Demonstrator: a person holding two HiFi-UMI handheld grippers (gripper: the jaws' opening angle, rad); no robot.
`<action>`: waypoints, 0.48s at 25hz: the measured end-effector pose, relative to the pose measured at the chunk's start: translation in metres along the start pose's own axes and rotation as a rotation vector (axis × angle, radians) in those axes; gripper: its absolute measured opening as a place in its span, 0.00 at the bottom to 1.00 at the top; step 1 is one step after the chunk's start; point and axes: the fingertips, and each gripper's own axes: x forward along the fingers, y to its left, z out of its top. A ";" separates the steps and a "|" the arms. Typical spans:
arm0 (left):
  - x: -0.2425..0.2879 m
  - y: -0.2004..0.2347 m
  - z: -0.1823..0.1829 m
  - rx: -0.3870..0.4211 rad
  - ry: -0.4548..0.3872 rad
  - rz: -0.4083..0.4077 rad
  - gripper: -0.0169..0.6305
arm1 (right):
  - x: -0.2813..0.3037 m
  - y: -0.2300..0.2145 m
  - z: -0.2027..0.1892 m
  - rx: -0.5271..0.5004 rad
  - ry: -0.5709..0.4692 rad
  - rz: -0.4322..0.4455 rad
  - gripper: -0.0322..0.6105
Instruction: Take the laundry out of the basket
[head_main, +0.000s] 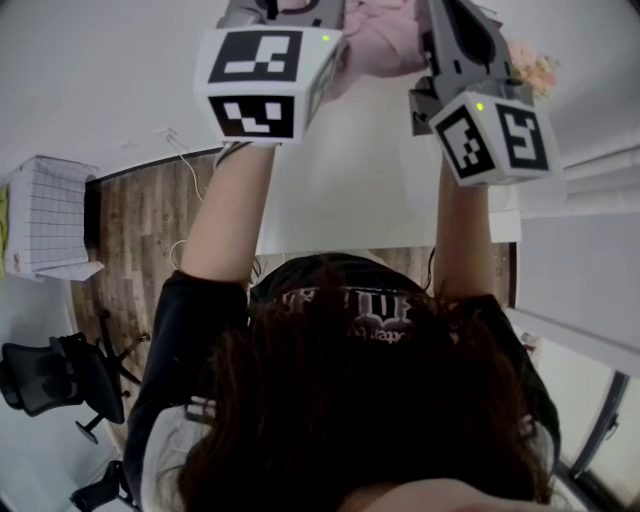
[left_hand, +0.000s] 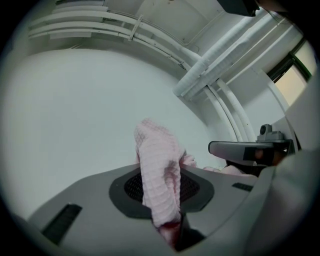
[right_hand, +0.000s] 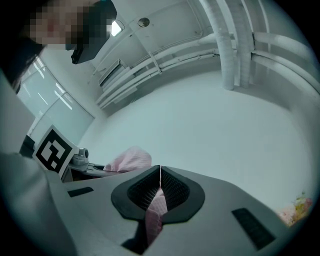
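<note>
Laundry: pink waffle cloth, light, limp, likely to sag.
Left gripper: jaws clamped on its edge.
Right gripper: pinching another edge.
Hold: edges.

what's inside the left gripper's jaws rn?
A pink waffle-weave cloth, clamped between the left gripper's pads, a fold sticking up past them. How far it runs below is covered by the gripper body.

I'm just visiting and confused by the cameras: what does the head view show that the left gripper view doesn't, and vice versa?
Head view only: the person's raised arms, wooden floor, black office chair. Left gripper view only: white ceiling pipes, and the left tongs shut on the pink cloth. Both: that cloth and the right tongs.
</note>
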 end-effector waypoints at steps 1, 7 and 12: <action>-0.002 0.006 -0.002 -0.002 0.004 0.008 0.17 | 0.004 0.004 -0.002 0.004 0.003 0.006 0.10; -0.020 0.027 -0.030 -0.014 0.039 0.055 0.17 | 0.011 0.027 -0.027 0.025 0.037 0.041 0.09; -0.033 0.040 -0.054 -0.036 0.061 0.086 0.17 | 0.016 0.044 -0.056 0.050 0.077 0.065 0.10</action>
